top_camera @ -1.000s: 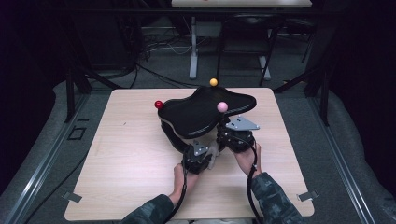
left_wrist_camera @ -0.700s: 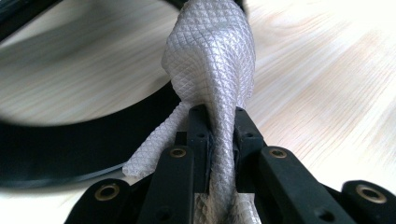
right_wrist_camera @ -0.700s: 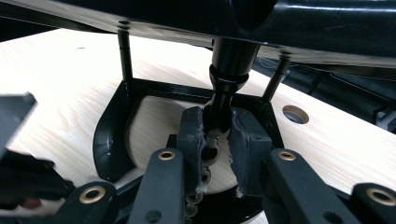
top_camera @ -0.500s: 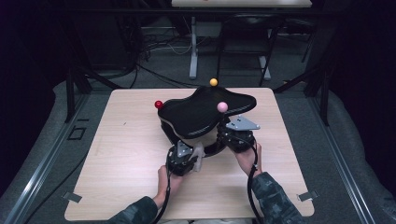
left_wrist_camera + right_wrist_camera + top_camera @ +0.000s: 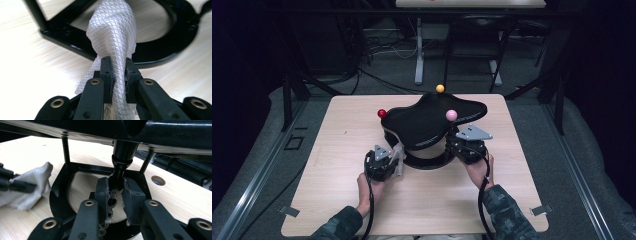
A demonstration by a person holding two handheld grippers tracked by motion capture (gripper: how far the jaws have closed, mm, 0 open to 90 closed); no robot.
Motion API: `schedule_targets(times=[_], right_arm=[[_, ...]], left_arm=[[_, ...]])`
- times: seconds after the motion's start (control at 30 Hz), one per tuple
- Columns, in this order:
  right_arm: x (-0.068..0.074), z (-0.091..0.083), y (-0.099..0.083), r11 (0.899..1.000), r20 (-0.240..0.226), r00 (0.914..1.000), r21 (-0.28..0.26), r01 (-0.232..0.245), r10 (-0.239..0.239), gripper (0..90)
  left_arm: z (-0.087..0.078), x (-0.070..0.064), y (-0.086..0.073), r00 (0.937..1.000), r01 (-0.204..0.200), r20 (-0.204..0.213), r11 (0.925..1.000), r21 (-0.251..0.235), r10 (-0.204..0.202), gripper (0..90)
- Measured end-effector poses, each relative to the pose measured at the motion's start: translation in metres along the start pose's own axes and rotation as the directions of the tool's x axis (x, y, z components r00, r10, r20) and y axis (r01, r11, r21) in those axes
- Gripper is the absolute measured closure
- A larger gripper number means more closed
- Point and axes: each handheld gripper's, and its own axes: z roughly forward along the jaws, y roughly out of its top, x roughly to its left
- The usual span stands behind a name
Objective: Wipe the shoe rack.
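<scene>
On the pale wooden desk [image 5: 337,200] stands a glossy black stand with a curved saddle-shaped top [image 5: 432,120], a ring-shaped base and a central post; red, yellow and pink balls sit at its edges. The left tongs [image 5: 394,160] are clamped tight on a white, diamond-textured cloth [image 5: 113,40], which rises from between the jaws and drapes toward the base ring [image 5: 175,45]. In the high view the cloth sits just beside the base's left edge. Half a second ago the left hand [image 5: 367,190] was in much the same spot; a second ago it was further right, closer under the top, so it has drawn out leftward. The right tongs [image 5: 116,192] have stayed put, closed around the black central post [image 5: 120,170] beneath the top, at the stand's right side.
</scene>
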Motion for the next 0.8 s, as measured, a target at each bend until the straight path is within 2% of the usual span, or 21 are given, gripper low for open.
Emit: schedule_targets(times=[0.07,0.27,0.33,0.37,0.4,0.5,0.53,0.57,0.63,0.7,0.73,0.8], right_arm=[[-0.002,-0.002,-0.001,1.0,-0.012,0.9999,0.002,-0.004,0.004,74.7],[-0.007,-0.007,-0.004,1.0,0.002,1.0,0.001,-0.008,0.008,74.6],[-0.01,-0.009,-0.005,1.0,0.004,0.9999,0.002,-0.013,0.013,74.5],[-0.013,-0.01,-0.006,1.0,-0.009,0.9999,0.006,-0.013,0.013,74.5],[-0.017,-0.011,-0.007,1.0,0.01,0.9997,0.003,-0.022,0.022,74.4],[-0.022,-0.013,-0.008,0.999,0.013,0.9994,0.008,-0.032,0.032,74.4],[-0.027,-0.014,-0.01,0.999,0.043,0.9976,0.001,-0.054,0.054,74.3],[-0.029,-0.015,-0.01,0.998,0.05,0.9971,0.0,-0.058,0.058,74.2],[-0.031,-0.015,-0.011,0.997,0.066,0.9953,-0.005,-0.071,0.071,74.1],[-0.031,-0.015,-0.011,0.997,0.065,0.9954,-0.005,-0.07,0.071,74.1],[-0.028,-0.014,-0.011,0.998,0.08,0.9943,-0.008,-0.069,0.07,73.7],[-0.027,-0.013,-0.011,0.998,0.092,0.9933,-0.009,-0.069,0.069,73.7]], left_arm=[[0.001,0.005,-0.001,1.0,0.002,-0.009,1.0,-0.002,-0.002,80.6],[0.005,0.015,-0.003,0.9997,0.022,-0.011,0.9997,0.012,-0.022,80.6],[0.006,0.017,-0.001,0.9995,0.028,0.012,0.9993,0.024,-0.028,80.6],[0.007,0.018,0.0,0.9994,0.03,0.017,0.9991,0.03,-0.031,80.5],[0.008,0.019,0.002,0.9987,0.036,0.033,0.9985,0.042,-0.038,80.5],[0.007,0.022,0.005,0.9986,0.037,0.036,0.9982,0.047,-0.039,80.6],[0.007,0.023,0.006,0.9987,0.034,0.036,0.9983,0.047,-0.036,80.6],[0.008,0.024,0.006,0.9989,0.031,0.035,0.9983,0.05,-0.033,80.6],[0.01,0.025,0.007,0.9987,0.031,0.039,0.9977,0.06,-0.034,80.6],[0.011,0.025,0.008,0.9986,0.03,0.042,0.9975,0.063,-0.033,80.6],[0.012,0.025,0.01,0.999,0.014,0.042,0.9978,0.065,-0.017,80.6],[0.012,0.025,0.014,0.9985,0.016,0.052,0.9978,0.064,-0.02,80.5]])
